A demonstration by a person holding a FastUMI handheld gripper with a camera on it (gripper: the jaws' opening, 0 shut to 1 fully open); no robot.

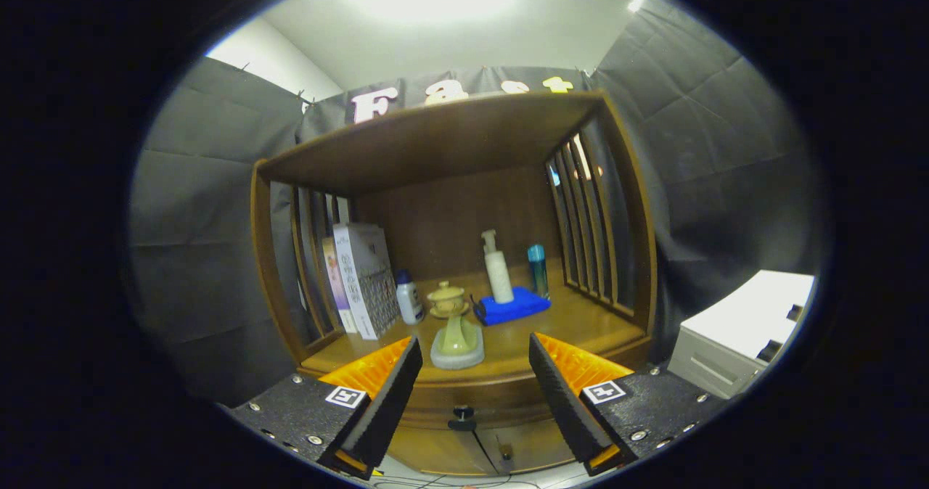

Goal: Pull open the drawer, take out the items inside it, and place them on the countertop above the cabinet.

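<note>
Gripper view: the gripper (475, 373) stands released, fingers spread wide and grasping nothing, squared to the cabinet so the drawer knob (462, 418) sits low between them, judged ready for the pull. The drawer is shut, its items unseen; bottles and a tea set (456, 344) crowd the countertop (580, 322), leaving bare room on its right
</note>
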